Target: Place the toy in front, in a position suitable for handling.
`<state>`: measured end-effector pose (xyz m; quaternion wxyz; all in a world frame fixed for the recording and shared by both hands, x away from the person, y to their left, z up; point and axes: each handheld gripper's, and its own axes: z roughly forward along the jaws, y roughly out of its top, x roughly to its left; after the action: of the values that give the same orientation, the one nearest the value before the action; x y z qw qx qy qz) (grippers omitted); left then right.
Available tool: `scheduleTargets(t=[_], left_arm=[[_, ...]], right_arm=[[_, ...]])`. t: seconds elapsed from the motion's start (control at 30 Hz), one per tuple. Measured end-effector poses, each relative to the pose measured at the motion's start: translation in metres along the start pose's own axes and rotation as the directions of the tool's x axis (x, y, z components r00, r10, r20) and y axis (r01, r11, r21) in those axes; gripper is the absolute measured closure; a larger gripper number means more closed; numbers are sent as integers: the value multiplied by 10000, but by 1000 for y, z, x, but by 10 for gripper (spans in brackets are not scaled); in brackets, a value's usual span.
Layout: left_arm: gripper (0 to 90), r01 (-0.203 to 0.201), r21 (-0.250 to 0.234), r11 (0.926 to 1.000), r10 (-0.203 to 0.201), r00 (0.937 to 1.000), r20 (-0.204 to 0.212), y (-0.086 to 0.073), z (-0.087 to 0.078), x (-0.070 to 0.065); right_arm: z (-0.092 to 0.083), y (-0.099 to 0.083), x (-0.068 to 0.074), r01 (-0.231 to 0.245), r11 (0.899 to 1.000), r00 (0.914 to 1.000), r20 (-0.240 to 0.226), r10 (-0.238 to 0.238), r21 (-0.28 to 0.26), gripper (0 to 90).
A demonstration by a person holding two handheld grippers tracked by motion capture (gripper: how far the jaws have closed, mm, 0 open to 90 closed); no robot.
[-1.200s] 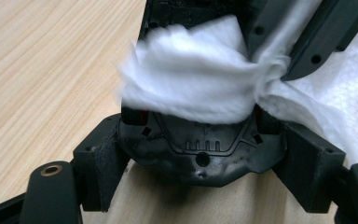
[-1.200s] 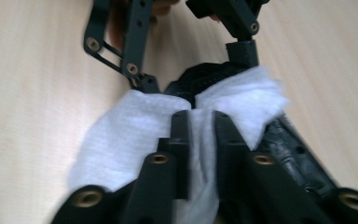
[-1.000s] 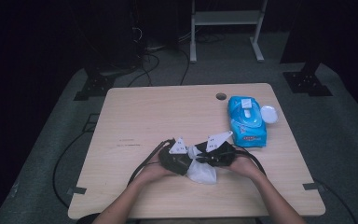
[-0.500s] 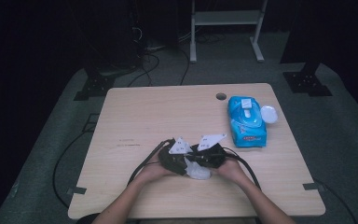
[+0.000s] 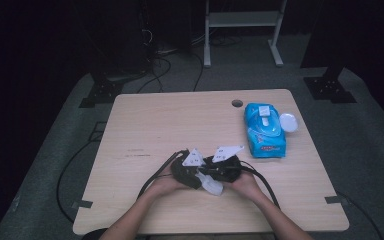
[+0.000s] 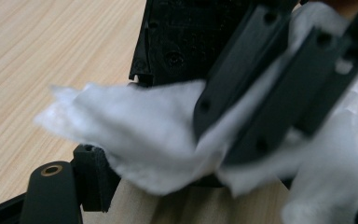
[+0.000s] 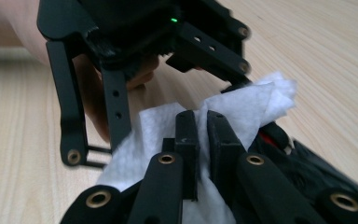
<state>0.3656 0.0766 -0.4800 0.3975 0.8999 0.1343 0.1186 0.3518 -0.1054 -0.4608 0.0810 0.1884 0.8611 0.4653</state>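
A white wipe [image 5: 212, 186] hangs between my two grippers near the table's front edge. My right gripper [image 5: 217, 172] is shut on it: in the right gripper view its pads [image 7: 186, 135] stand almost together, pinching a fold of the wipe [image 7: 256, 105]. My left gripper [image 5: 192, 172] faces it nose to nose with its jaws wide apart. In the left gripper view the wipe [image 6: 135, 126] drapes over one black pad [image 6: 93, 163], and the right gripper [image 6: 256, 116] crosses the upper right. A hand shows behind the left gripper [image 7: 158, 107].
A blue pack of wipes [image 5: 264, 131] lies at the right of the wooden table [image 5: 180, 120], its round white lid [image 5: 288, 122] flipped open. A cable hole [image 5: 237, 103] sits near the far edge. Black cables trail from both grippers toward the front edge.
My right gripper has moved a little left and down with the wipe, closing up against the left gripper. The left hand has stayed put.
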Motion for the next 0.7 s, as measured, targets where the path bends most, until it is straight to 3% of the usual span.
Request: scheduleTargets(t=[0.1,0.27,0.37,0.47,0.5,0.6,0.67,0.7], left_arm=[[235,37,-44,10000,-37,10000,66,-1,-3,2],[235,5,-64,10000,-4,10000,65,0,-1,2],[235,-77,-56,10000,78,9998,175,2,-1,-1],[235,-179,45,9998,178,9997,147,2,-1,-3],[235,-118,7,9999,118,9998,155,2,-1,-2],[235,-121,-9,9999,121,9999,92,0,-3,-1],[235,-74,-42,10000,75,9999,107,0,-3,0],[235,-79,-33,10000,79,9999,115,0,-2,0]], right_arm=[[1,3,-1,210,9998,9985,509,-211,30,835],[-9,1,-16,-506,9987,9823,1801,511,-70,837],[-2,4,-8,-496,9985,9875,1489,524,-224,836],[6,9,1,-102,9999,9911,1323,114,-96,836],[7,10,1,63,10000,9882,1530,-62,-7,835],[-2,8,-10,-312,9995,9783,2047,323,-84,836],[-10,3,-18,-42,9999,9556,2948,6,116,836],[-14,0,-22,-294,9996,9543,2974,280,2,836]])
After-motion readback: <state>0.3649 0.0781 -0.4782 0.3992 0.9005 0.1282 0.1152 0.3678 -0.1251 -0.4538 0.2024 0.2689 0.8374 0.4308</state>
